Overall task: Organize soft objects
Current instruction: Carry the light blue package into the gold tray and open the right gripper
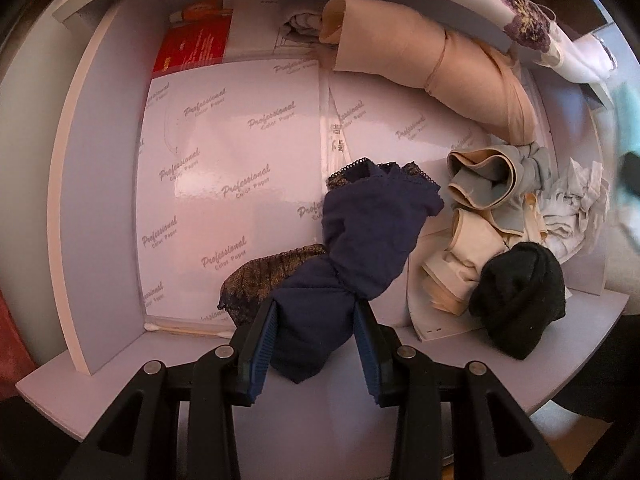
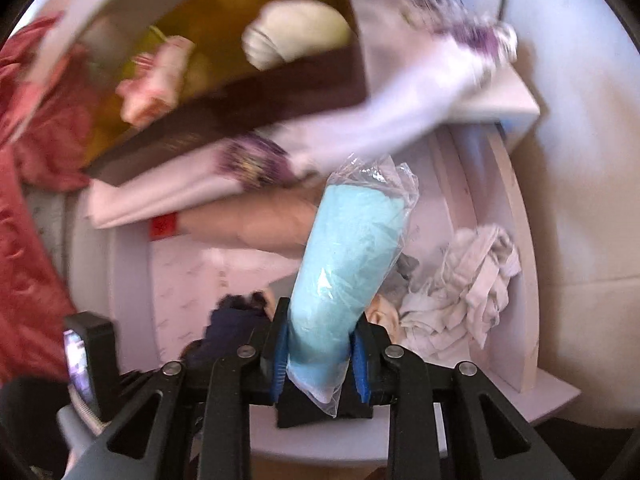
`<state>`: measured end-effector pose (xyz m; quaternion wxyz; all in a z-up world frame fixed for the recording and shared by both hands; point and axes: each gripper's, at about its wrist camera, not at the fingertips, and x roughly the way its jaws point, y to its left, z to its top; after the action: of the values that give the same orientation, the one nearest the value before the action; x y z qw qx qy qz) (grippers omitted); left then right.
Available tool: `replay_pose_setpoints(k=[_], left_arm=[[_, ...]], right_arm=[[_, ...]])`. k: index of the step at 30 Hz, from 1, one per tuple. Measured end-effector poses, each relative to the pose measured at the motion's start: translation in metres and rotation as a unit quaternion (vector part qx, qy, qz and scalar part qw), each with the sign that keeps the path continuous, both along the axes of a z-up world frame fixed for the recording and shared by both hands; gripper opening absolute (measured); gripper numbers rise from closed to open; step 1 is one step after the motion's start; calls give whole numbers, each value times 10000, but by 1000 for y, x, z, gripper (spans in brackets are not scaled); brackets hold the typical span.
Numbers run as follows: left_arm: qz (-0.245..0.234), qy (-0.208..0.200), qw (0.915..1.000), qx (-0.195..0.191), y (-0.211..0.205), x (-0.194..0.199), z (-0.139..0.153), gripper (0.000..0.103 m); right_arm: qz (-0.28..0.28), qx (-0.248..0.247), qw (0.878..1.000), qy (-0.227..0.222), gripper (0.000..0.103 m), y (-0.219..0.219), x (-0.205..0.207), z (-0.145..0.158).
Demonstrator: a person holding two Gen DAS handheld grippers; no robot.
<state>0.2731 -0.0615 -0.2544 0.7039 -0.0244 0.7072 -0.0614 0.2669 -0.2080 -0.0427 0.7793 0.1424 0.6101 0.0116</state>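
My left gripper (image 1: 314, 312) is shut on a navy lace-trimmed garment (image 1: 360, 236) and holds it over the front edge of a pale drawer (image 1: 96, 208) lined with printed paper. In the drawer lie a beige rolled stocking (image 1: 432, 68), a grey-blue and beige garment (image 1: 484, 184), a cream garment (image 1: 468, 256) and a black sock roll (image 1: 520, 300). My right gripper (image 2: 318, 344) is shut on a light-blue cloth in a clear plastic bag (image 2: 352, 248), held upright above the same drawer. The navy garment (image 2: 232, 328) shows at the lower left of the right wrist view.
A crumpled white cloth (image 2: 468, 288) lies at the drawer's right side. A white floral cloth (image 2: 400, 112) hangs over the shelf above. Pink-red fabric (image 2: 32, 184) is at the left. A red packet (image 1: 192, 36) sits at the drawer's back.
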Motion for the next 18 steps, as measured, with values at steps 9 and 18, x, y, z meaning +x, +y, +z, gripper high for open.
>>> replay_pose_setpoints(k=[9, 18], left_arm=[[6, 48, 10000, -56, 6, 1, -6, 39], [-56, 44, 10000, -18, 1, 0, -12, 39]], right_arm=[[335, 85, 9983, -477, 27, 13, -15, 41], [549, 72, 9956, -751, 27, 31, 13, 61]])
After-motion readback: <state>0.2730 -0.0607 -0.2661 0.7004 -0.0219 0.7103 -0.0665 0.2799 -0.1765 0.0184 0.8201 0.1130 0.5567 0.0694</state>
